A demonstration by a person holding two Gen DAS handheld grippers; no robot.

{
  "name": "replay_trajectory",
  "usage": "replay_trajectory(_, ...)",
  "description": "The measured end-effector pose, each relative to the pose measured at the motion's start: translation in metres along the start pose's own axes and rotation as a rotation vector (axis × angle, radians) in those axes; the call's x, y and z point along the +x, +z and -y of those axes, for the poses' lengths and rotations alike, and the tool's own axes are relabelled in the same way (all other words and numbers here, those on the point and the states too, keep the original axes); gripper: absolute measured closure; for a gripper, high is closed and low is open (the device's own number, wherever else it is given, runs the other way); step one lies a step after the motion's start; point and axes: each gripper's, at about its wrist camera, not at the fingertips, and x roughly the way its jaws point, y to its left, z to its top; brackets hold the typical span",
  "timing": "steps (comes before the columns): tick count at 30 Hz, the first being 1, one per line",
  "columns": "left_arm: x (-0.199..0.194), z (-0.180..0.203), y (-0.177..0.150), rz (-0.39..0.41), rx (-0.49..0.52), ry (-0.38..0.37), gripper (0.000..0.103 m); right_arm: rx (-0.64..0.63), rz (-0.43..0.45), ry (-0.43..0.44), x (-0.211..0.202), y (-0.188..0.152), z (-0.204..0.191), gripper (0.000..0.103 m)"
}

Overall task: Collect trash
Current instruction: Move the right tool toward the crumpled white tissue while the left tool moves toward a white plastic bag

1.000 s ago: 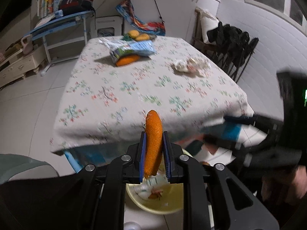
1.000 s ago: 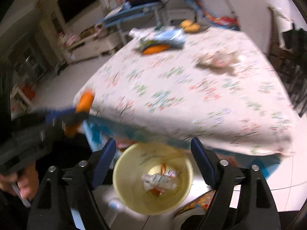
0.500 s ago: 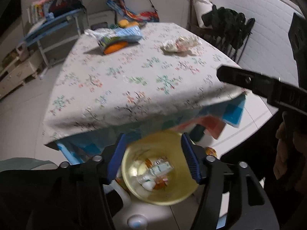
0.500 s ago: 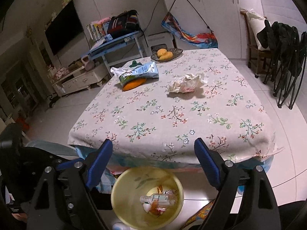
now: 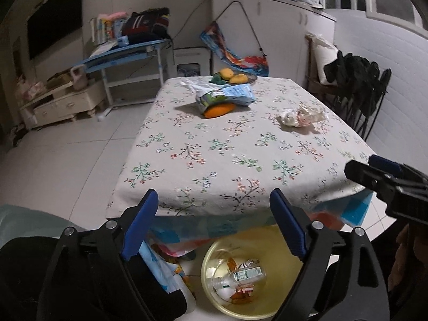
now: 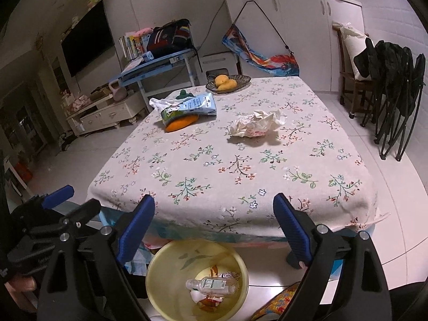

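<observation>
Both tongs hang over the yellow bin (image 5: 214, 264) on the floor at the near edge of the table (image 5: 214, 155). The left tongs (image 5: 214, 224) are opening, nothing between them; the right tongs (image 6: 214, 227) too — wide and empty. A bottle (image 6: 211, 285) and wrappers lie in the bin. On the table: a crumpled wrapper (image 6: 256, 125), a blue bag (image 6: 190, 107) atop an orange peel (image 6: 182, 123).

A cream tablecloth (image 6: 240, 165) printed with small green, red and blue flower sprigs carries an orange fruit (image 6: 180, 123) under a blue-and-green packet (image 6: 191, 106), above a pale yellow bin (image 6: 165, 281).
</observation>
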Motion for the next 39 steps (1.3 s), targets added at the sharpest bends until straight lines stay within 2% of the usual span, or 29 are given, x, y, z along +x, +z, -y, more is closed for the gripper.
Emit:
replay_trajectory(30,0.006,-0.006,0.0,-0.013,-0.048,0.014,0.018,-0.007,-0.002,0.007,0.004,-0.001,-0.009,0.014)
replay_trajectory(39,0.008,-0.017,0.031,0.019,-0.062,0.002,0.018,0.026,-0.007,0.017,0.016,0.027,0.001,0.014)
